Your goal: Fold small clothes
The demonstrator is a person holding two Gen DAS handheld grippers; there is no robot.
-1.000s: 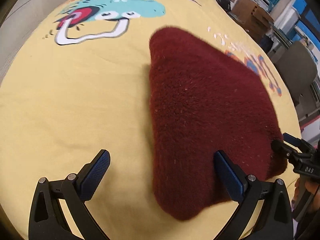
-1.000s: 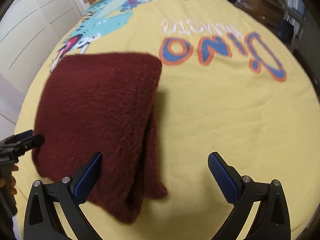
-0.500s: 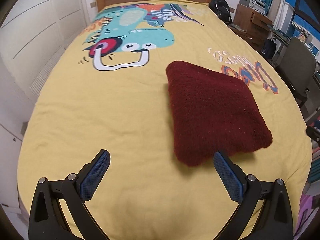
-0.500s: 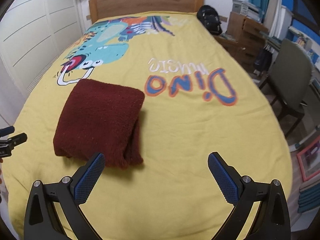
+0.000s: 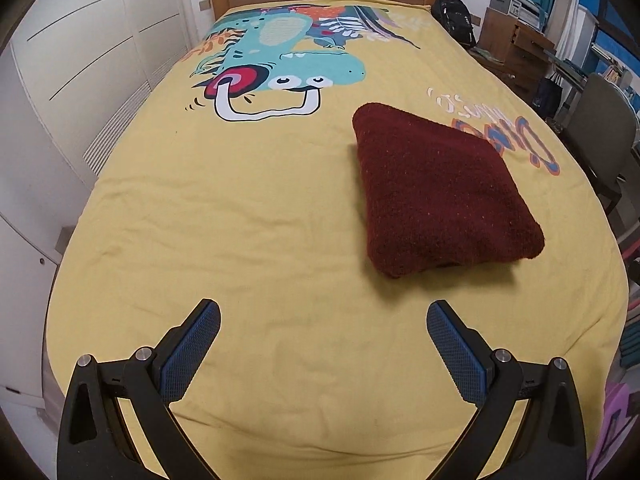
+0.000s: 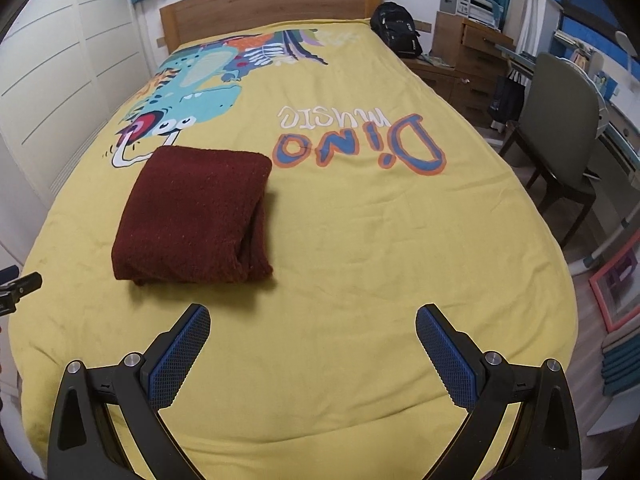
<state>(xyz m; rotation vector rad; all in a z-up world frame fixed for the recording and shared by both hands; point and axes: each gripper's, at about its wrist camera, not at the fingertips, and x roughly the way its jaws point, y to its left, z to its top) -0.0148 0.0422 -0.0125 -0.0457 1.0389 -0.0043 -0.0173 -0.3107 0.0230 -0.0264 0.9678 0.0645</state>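
A dark red fuzzy garment [image 5: 436,192] lies folded into a thick square on the yellow bedspread [image 5: 240,220]. It also shows in the right wrist view [image 6: 192,216], left of centre. My left gripper [image 5: 323,344] is open and empty, held above the bed's near end, well short of the garment. My right gripper [image 6: 313,344] is open and empty, also back from the garment, which lies ahead and to its left. The tip of the left gripper [image 6: 18,288] shows at the left edge of the right wrist view.
The bedspread carries a teal dinosaur print [image 5: 280,64] and "Dino music" lettering [image 6: 360,140]. A wooden headboard [image 6: 264,8] is at the far end. White wardrobe doors [image 5: 80,60] stand left. A grey chair [image 6: 560,128], desk and drawers [image 6: 468,52] stand right.
Both grippers have pulled back and up from the garment. A second ago they were right at its near edge; now it lies folded well ahead of them.
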